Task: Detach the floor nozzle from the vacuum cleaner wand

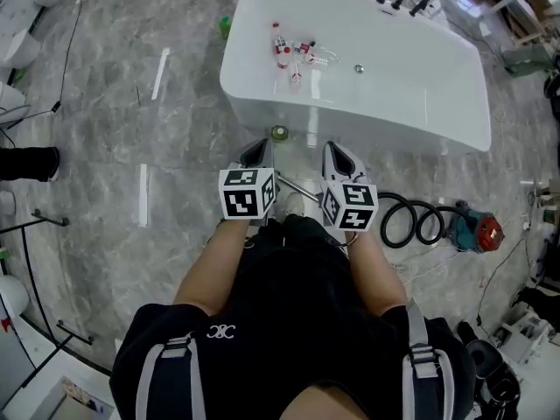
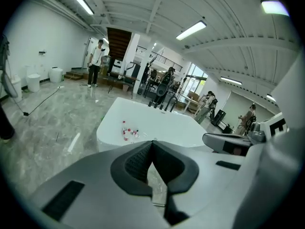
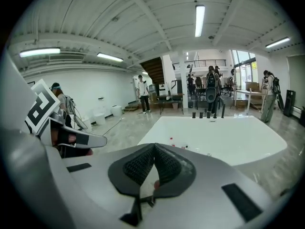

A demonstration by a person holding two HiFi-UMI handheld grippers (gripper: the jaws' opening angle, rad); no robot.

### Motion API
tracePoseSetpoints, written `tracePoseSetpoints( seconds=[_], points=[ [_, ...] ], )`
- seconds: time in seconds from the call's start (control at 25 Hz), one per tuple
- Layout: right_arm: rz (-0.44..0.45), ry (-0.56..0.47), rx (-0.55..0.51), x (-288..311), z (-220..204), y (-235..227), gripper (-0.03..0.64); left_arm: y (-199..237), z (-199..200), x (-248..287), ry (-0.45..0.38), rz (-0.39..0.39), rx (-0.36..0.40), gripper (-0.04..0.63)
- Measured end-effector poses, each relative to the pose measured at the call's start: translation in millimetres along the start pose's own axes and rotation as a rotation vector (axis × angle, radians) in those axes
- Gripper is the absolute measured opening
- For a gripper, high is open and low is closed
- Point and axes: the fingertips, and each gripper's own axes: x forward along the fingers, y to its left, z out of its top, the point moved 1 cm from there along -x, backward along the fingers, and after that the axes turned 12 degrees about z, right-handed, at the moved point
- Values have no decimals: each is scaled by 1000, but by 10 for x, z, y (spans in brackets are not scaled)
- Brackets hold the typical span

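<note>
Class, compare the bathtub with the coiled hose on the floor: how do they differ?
The bathtub is white, the hose black. The bathtub is far larger than the hose. The bathtub holds small bottles; the hose lies in loops. Both rest on the grey floor.

Metal tube (image 1: pixel 299 187), centre: both ends hidden behind left gripper (image 1: pixel 256 151) and right gripper (image 1: pixel 337 156).
Small items (image 1: pixel 293 49) in bathtub (image 1: pixel 234 86), 12 o'clock: too small to identify.
Shoe (image 1: pixel 31 163), 9 o'clock: cut by edge.
Background people (image 2: pixel 96 56): too small for detail.
</note>
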Motion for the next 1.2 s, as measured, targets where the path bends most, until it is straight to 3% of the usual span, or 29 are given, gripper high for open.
tracePoseSetpoints(
  seconds=[0.08, 0.2, 0.36, 0.56, 0.72, 1.0, 1.2],
  points=[
    [10, 33, -9, 51, -160, -62, 3, 4, -154, 91, 31, 0, -9, -2],
    [32, 103, -144, 224, -432, -59, 3, 83, -433, 296, 77, 0, -11, -2],
    [144, 199, -275, 547, -938, -68, 3, 216, -834, 681, 137, 21, 1, -2],
    [302, 368, -343, 944, -2040, -200, 3, 340, -1520, 1164, 226, 23, 27, -2],
    [402, 522, -316, 1296, -3155, -427, 3, 532, -2272, 1618, 311, 55, -18, -2],
    [377, 662, -248, 2173, -4605, -836, 3, 935, -3487, 2516, 383, 102, -125, -2],
    [378, 707, -330, 2638, -5483, -967, 3, 1008, -4117, 2901, 406, 107, -200, -2]
  ],
)
